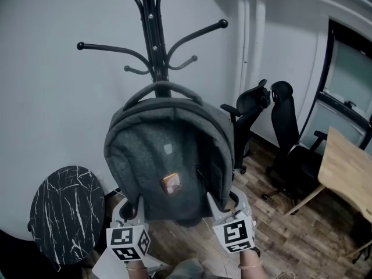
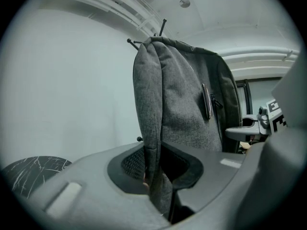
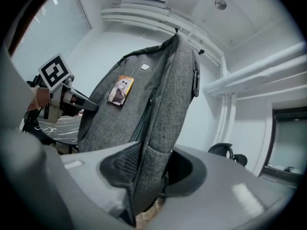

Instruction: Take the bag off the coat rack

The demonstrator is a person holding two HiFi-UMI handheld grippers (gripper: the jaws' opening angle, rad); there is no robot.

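Note:
A dark grey backpack (image 1: 168, 156) with a small orange picture tag on its front is held up in front of the black coat rack (image 1: 152, 34). Its top handle loop sits by the rack's pole; whether it touches a hook I cannot tell. My left gripper (image 1: 138, 205) is shut on the bag's lower left edge, where the grey fabric (image 2: 153, 166) is pinched between the jaws. My right gripper (image 1: 214, 205) is shut on the lower right edge, with a thick fold of fabric (image 3: 151, 176) between its jaws. Both grippers point about level.
A round black marble side table (image 1: 67, 211) stands at the lower left. Two black office chairs (image 1: 273, 127) are at the right, beside a wooden table (image 1: 349, 167). A white wall is behind the rack, and wood flooring lies below.

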